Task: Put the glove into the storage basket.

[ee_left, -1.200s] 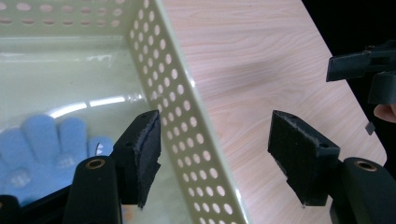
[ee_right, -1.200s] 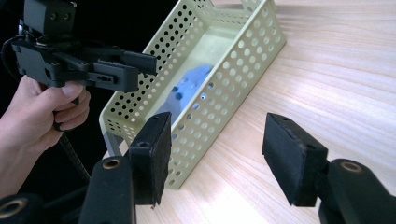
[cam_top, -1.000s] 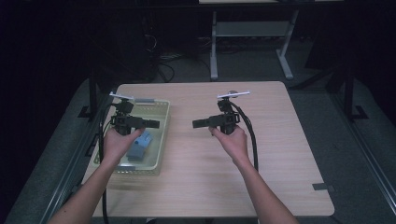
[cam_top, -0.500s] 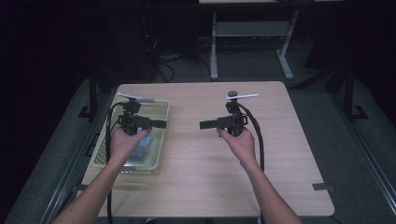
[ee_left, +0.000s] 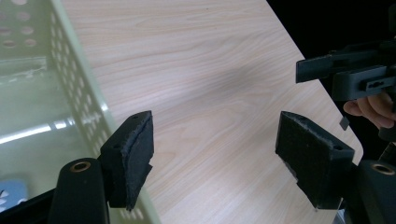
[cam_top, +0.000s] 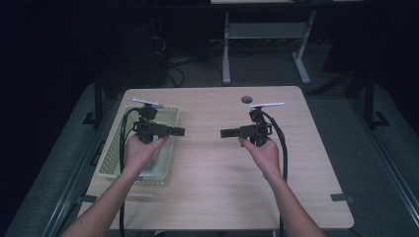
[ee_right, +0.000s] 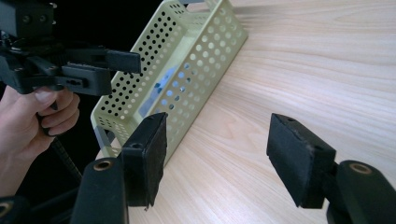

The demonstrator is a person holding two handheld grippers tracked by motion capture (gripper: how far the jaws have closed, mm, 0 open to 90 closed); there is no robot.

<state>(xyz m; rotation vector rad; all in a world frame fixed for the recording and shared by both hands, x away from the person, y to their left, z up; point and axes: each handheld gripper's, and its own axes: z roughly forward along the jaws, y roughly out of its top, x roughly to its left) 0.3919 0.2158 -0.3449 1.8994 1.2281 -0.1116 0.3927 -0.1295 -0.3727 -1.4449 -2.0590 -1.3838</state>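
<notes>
Pale green perforated basket [cam_top: 114, 157] at left side of wooden table [cam_top: 217, 187]; small blue item [ee_left: 10, 192] lying on its floor, near corner, detail unclear. Left gripper [cam_top: 179, 131] above basket's inner rim, jaws just opening, spread, nothing between. Right gripper [cam_top: 226, 133] over bare tabletop, facing left gripper, well apart, spread, empty.

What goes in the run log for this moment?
left gripper: open, empty | right gripper: open, empty | blue item: in basket
</notes>
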